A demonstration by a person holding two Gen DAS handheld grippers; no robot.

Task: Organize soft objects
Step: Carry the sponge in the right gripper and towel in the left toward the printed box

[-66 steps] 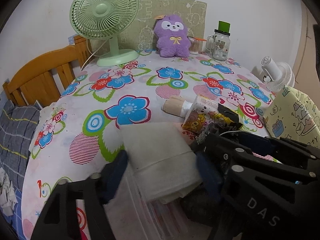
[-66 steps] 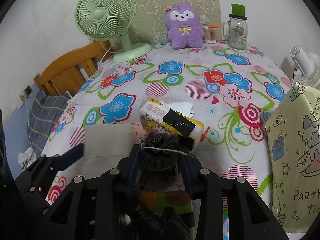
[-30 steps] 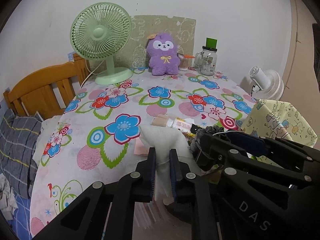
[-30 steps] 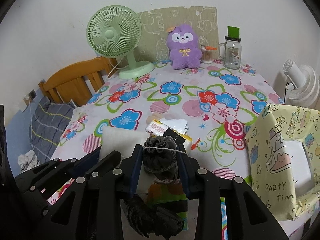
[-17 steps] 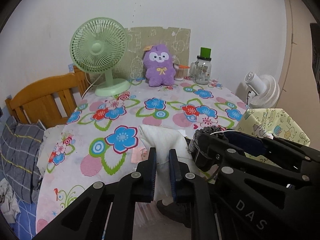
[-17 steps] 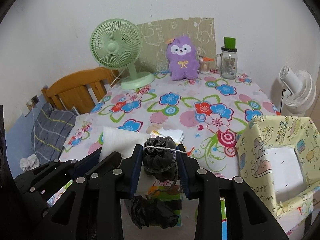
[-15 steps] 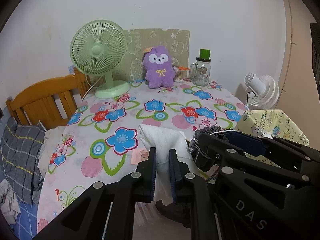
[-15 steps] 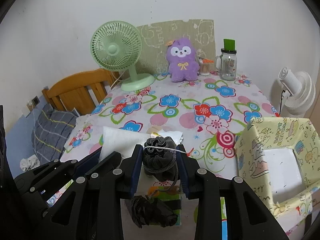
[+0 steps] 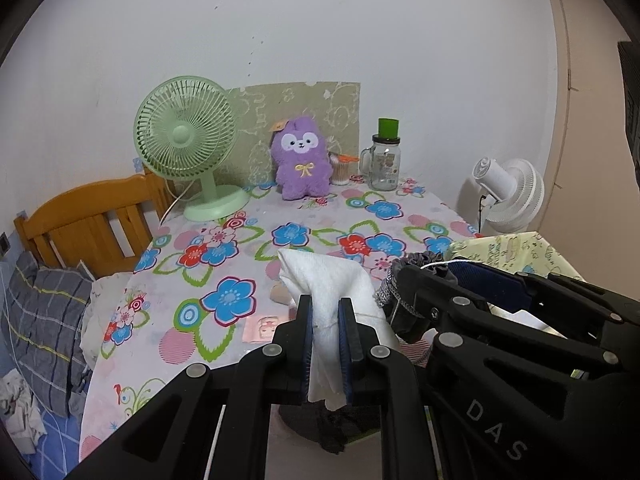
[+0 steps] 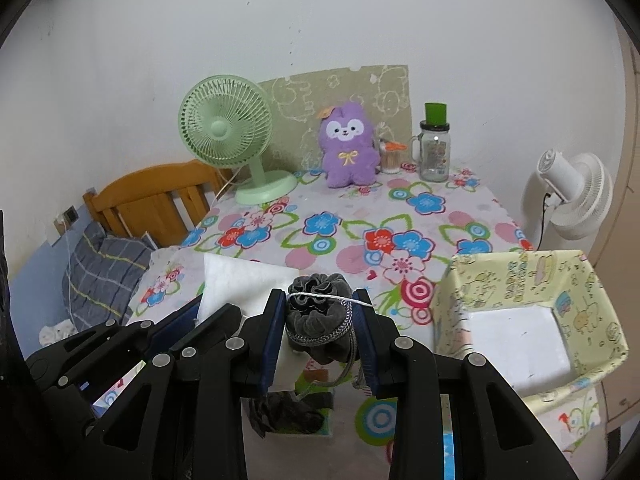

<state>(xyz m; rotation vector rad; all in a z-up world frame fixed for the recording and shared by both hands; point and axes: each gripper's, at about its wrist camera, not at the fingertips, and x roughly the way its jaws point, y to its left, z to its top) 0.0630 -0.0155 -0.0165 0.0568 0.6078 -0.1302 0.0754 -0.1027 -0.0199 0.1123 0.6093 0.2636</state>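
Observation:
My left gripper [image 9: 325,308] is shut on a white folded cloth [image 9: 328,280], lifted above the flowered table [image 9: 192,312]. Beside it on the right, my right gripper [image 10: 320,300] is shut on a dark grey drawstring pouch [image 10: 318,310] tied with white string; the same pouch [image 9: 420,264] shows in the left wrist view. The white cloth [image 10: 244,280] appears left of the pouch in the right wrist view. A yellow patterned box [image 10: 524,304] with a white bottom stands open at the right. A purple plush toy [image 10: 350,148] sits at the back.
A green desk fan [image 10: 228,132], a glass jar with a green lid [image 10: 434,148] and a small cup stand at the back. A white fan [image 10: 572,192] is off the right edge. A wooden bed frame [image 10: 156,196] and checked bedding [image 10: 104,272] lie left.
The left gripper, open around the cloth at first, shut on it. Both grippers then rose and pulled back from the table with their loads, so the table looks smaller and the box's inside shows.

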